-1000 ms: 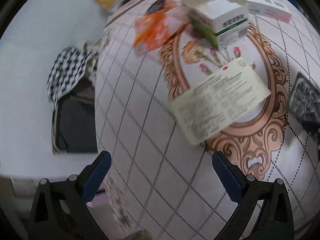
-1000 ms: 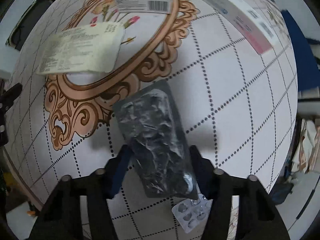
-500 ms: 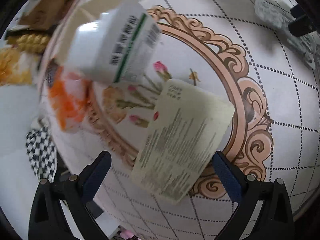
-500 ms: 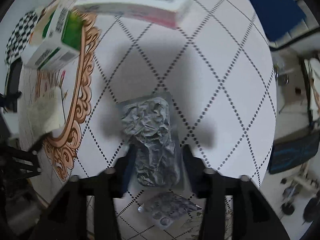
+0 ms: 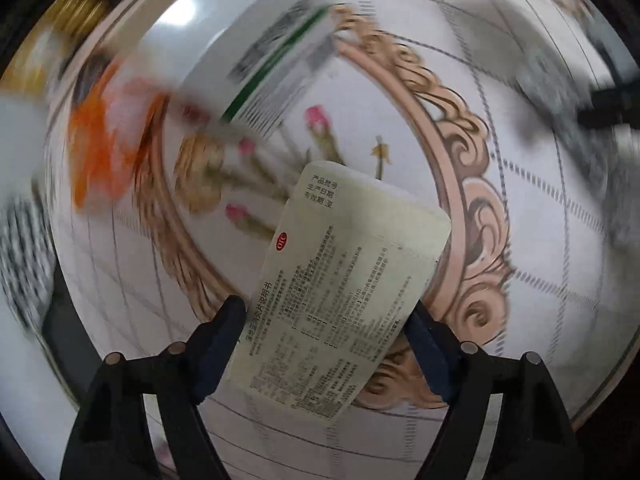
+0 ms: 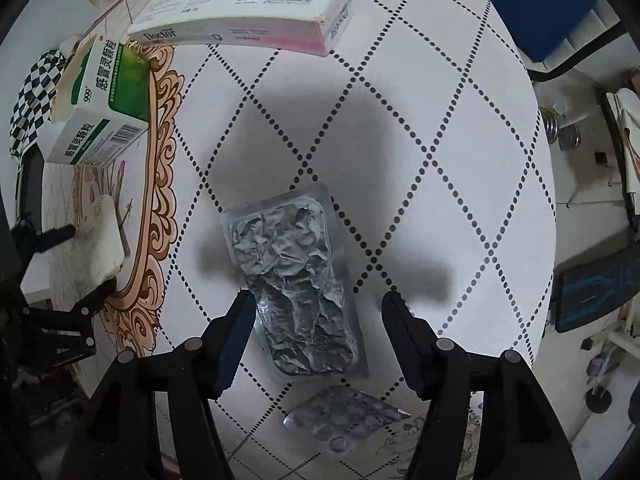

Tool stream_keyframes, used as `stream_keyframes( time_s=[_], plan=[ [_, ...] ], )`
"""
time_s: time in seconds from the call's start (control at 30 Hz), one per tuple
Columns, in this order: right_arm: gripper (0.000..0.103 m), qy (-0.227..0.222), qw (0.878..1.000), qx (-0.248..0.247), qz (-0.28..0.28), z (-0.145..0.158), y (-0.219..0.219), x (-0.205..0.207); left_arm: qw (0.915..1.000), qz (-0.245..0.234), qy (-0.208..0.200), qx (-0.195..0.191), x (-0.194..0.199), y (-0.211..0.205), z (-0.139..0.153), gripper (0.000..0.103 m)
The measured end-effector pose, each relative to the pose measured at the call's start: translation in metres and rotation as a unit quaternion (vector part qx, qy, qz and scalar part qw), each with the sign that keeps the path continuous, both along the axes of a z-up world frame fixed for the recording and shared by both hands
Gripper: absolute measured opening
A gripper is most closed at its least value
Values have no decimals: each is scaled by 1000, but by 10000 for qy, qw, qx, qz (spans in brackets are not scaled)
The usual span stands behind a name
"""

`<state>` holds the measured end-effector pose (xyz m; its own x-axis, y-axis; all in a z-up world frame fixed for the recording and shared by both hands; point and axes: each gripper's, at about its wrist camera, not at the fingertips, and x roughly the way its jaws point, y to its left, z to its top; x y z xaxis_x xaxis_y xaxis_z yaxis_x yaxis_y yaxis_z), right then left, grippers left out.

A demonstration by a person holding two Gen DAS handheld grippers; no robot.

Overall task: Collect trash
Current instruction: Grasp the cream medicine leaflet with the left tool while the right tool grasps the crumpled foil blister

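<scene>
Left wrist: closing jaws straddle the leaflet (image 5: 344, 292), not yet pinching it.

Both wrist views straight down, close above table (image 6: 440, 120)

A round table (image 6: 460, 128) fills the view, its white cloth crossed by dotted black diamonds, with an ornate rose-gold oval frame (image 5: 472, 200) printed round pink flowers. Soft dark shadows lie across the cloth. Past the far edge, a blue chair seat (image 6: 528, 4). On the pale floor (image 6: 576, 184) to the right, a dark mat (image 6: 592, 292). On the left, a black-and-white checked cloth (image 6: 32, 88).
</scene>
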<state>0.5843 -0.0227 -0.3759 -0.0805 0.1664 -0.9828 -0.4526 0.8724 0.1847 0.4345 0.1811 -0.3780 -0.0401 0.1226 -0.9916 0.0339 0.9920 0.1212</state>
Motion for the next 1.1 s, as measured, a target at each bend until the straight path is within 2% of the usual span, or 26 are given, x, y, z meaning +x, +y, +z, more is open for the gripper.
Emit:
stream_keyframes(
  time_s=[0.07, 0.1, 0.17, 0.2, 0.23, 0.27, 0.3, 0.37, 0.4, 0.47, 0.53, 0.57, 0.63, 0.7, 0.8, 0.83, 0.9, 1.0, 1.1],
  plan=[
    [67, -30, 10000, -7, 16, 2, 4, -4, 9956, 913, 72, -173, -10, 10, 0, 78],
    [67, -39, 10000, -3, 22, 4, 5, -5, 9867, 1582, 120, -352, -19, 17, 1, 78],
    [67, -38, 10000, -14, 20, 3, 9, -6, 9617, 2644, 204, -692, -37, 28, 2, 78],
    [69, -37, 10000, -32, 18, 6, 13, -9, 9459, 3112, 223, -890, -46, 32, 2, 79],
    [71, -48, 10000, -69, 24, 6, 17, -10, 9249, 3620, 226, -1140, -58, 37, 1, 79],
    [71, -64, 9999, -92, 26, 3, 24, -11, 9098, 3939, 232, -1289, -66, 39, 0, 79],
    [77, -85, 9999, -100, 36, 1, 30, -13, 8939, 4248, 165, -1420, -75, 41, 0, 79],
    [83, -137, 9997, -162, 97, -4, 39, -16, 8859, 4401, 36, -1466, -80, 40, 1, 79],
    [85, -183, 9995, -224, 137, -4, 44, -18, 8860, 4408, -16, -1438, -81, 40, 1, 80],
    [85, -319, 9984, -403, 223, -6, 53, -25, 8954, 4256, -49, -1305, -80, 35, -1, 80],
    [84, -466, 9974, -493, 224, -7, 58, -30, 9083, 4052, 6, -1038, -77, 28, -5, 80],
    [83, -564, 9967, -539, 215, -8, 61, -35, 9174, 3899, 53, -792, -75, 22, -9, 80],
    [72, -802, 9940, -704, 231, -8, 64, -43, 9285, 3685, 77, -444, -72, 9, -14, 84],
    [68, -949, 9927, -676, 307, -8, 67, -52, 9320, 3607, -120, -346, -74, 3, -13, 84],
    [68, -1040, 9919, -637, 341, -7, 70, -59, 9356, 3503, -265, -354, -77, -6, -10, 74],
    [68, -1051, 9918, -637, 356, -7, 71, -61, 9375, 3457, -262, -297, -81, -17, -7, 74],
    [67, -1050, 9917, -638, 381, -6, 71, -63, 9452, 3250, -305, -68, -80, -30, -3, 74],
    [67, -1083, 9912, -622, 448, -7, 66, -67, 9470, 3188, -395, -31, -77, -41, 4, 74],
    [67, -1076, 9917, -534, 456, -5, 65, -75, 9439, 3252, -568, -45, -75, -43, 22, 73]
  ],
)
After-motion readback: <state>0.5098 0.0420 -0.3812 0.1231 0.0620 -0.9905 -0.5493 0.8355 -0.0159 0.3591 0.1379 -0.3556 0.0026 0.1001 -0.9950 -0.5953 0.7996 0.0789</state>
